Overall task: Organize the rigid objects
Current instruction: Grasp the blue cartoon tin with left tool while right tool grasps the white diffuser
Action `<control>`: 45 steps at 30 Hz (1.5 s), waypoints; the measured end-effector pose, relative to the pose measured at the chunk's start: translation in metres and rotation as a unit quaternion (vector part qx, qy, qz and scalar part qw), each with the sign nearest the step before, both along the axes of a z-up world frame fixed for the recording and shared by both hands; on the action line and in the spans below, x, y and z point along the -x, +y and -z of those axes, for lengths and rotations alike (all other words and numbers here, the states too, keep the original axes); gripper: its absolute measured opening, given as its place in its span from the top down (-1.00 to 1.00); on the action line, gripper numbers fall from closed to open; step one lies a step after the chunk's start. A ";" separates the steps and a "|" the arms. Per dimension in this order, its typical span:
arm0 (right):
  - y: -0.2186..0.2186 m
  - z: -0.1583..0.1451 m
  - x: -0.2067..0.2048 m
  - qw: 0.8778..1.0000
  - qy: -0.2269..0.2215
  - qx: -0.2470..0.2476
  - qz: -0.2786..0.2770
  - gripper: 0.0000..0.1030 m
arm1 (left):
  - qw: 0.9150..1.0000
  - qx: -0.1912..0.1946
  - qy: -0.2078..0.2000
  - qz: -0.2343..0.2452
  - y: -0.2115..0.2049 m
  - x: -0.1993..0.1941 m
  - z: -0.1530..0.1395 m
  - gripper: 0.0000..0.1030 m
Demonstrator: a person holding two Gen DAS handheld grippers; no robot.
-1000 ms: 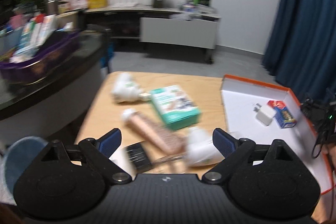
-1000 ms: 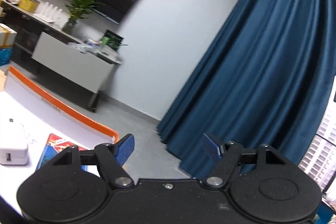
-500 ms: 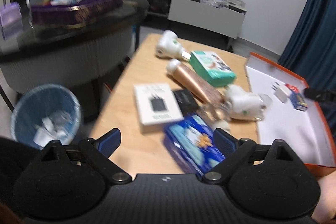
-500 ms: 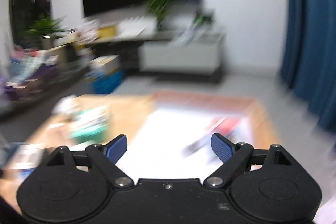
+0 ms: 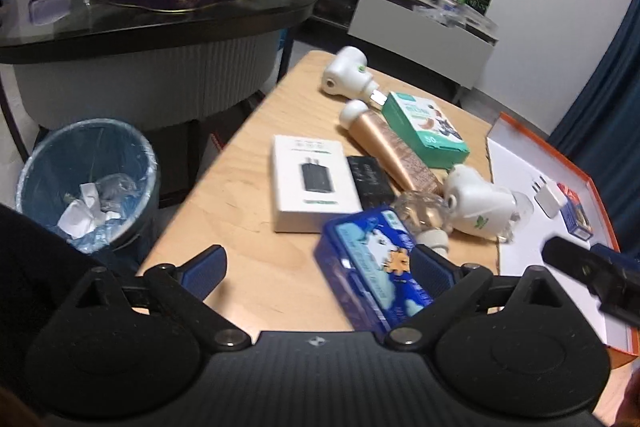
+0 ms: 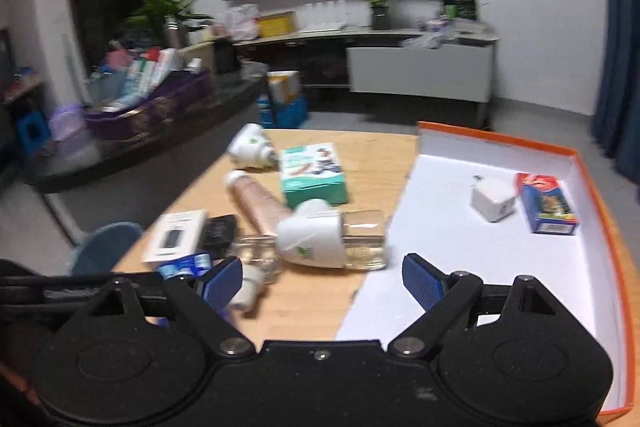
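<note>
Motion has carried both our cameras from the room down onto the wooden table (image 5: 256,195); a second ago our right one faced only curtain. Both our left gripper (image 5: 316,269) and right gripper (image 6: 322,281) hang spread and empty, so we judge sorting can resume. Loose items, the blue tin (image 5: 372,267) nearest, cluster at twelve o'clock. The orange-rimmed box (image 6: 600,227) at two o'clock holds a white charger (image 6: 493,204) and a small carton (image 6: 548,207).

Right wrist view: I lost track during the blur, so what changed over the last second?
The right gripper swung left from the curtain to the table and orange tray; the left gripper pulled back. Both stayed open and empty. The charger and blue box remain in the tray.
</note>
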State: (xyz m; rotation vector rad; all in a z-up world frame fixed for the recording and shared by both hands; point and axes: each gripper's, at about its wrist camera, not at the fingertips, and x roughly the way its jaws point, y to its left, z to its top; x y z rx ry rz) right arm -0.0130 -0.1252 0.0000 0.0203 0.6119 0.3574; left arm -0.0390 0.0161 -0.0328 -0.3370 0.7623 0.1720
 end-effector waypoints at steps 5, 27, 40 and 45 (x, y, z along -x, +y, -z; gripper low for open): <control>-0.005 -0.010 -0.009 1.000 -0.013 0.006 0.008 -0.98 | 0.999 -0.034 0.007 0.009 -0.034 -0.023 0.007 -1.00; 0.003 0.018 -0.052 0.993 0.011 0.081 -0.086 -0.98 | 0.987 -0.071 0.002 0.145 -0.009 -0.015 0.025 -0.36; 0.057 0.038 -0.105 0.925 0.005 0.249 -0.287 -0.99 | 0.982 -0.079 -0.020 0.169 -0.007 -0.013 0.012 -0.24; 0.074 0.046 -0.116 0.908 0.019 0.271 -0.318 -0.65 | 0.983 -0.073 -0.022 0.165 -0.006 -0.016 0.013 -0.24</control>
